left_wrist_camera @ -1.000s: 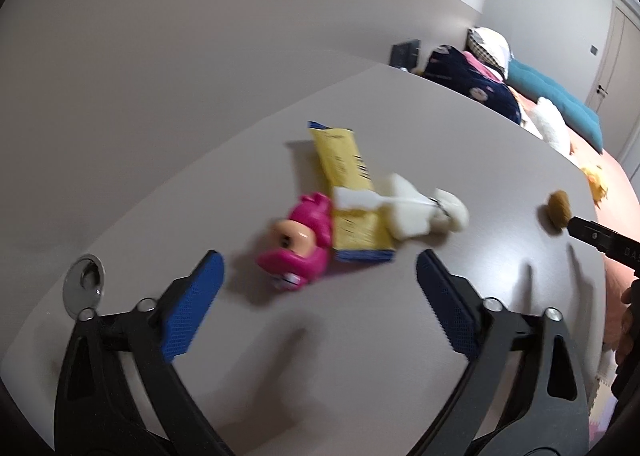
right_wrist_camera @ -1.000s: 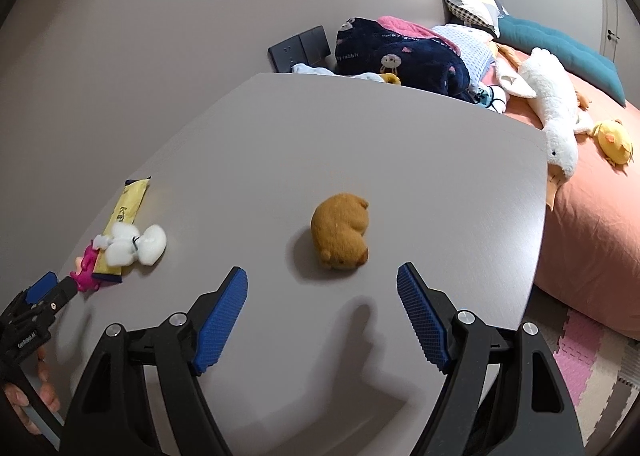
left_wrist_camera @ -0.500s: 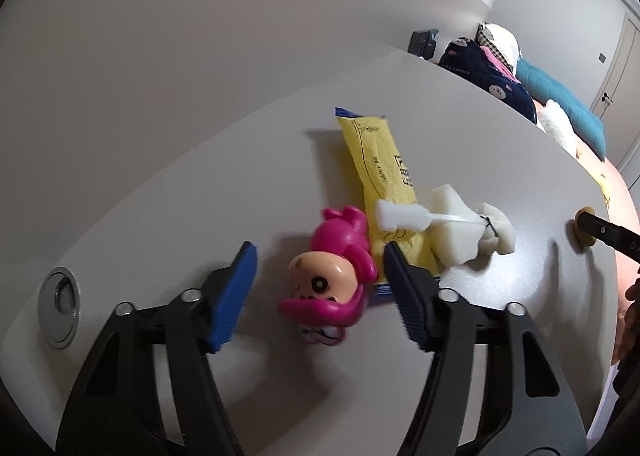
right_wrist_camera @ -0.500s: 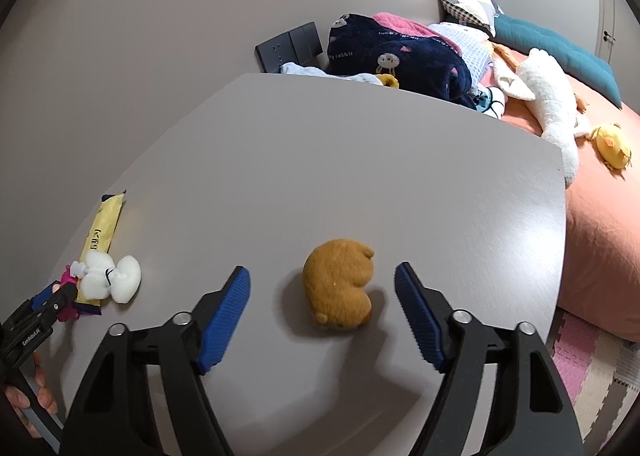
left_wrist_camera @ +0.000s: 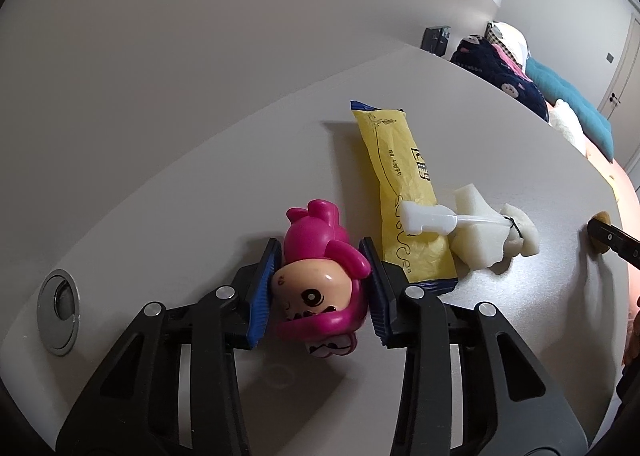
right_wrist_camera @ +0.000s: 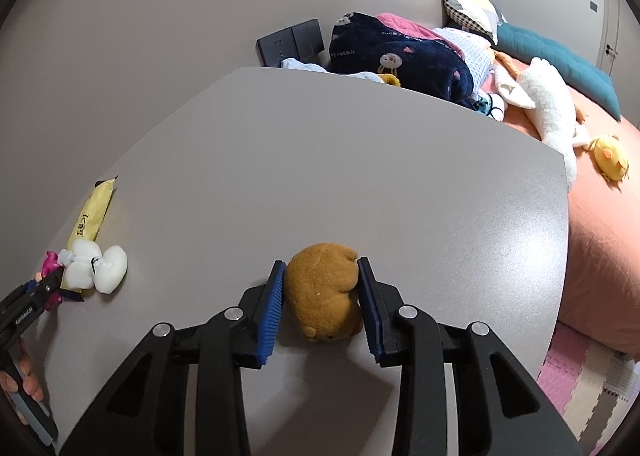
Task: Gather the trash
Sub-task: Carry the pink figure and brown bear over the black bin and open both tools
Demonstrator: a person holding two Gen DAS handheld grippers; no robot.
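Note:
A pink toy figure [left_wrist_camera: 320, 280] lies on the grey table [left_wrist_camera: 200, 184] between the blue pads of my left gripper [left_wrist_camera: 319, 256]. Its jaws are closing and both pads touch the toy's head. Just right of it lie a yellow snack wrapper [left_wrist_camera: 404, 192] and a white plush toy [left_wrist_camera: 480, 244] partly on top of the wrapper. In the right wrist view a brown plush toy [right_wrist_camera: 322, 292] sits between the pads of my right gripper [right_wrist_camera: 321, 268]. These jaws are closing too, and both pads press its sides. The wrapper [right_wrist_camera: 90, 216] and the white plush toy [right_wrist_camera: 96, 268] show at the left.
A metal grommet [left_wrist_camera: 58, 312] is set in the table's left corner. Past the far and right edges stands a bed [right_wrist_camera: 600, 256] with a white goose plush [right_wrist_camera: 552, 108], a yellow duck [right_wrist_camera: 610, 158] and pillows. A dark socket panel [right_wrist_camera: 290, 42] is on the wall.
Both grippers came forward and down over their toys and their jaws narrowed from wide apart to touching: left on the pink figure, right on the brown plush.

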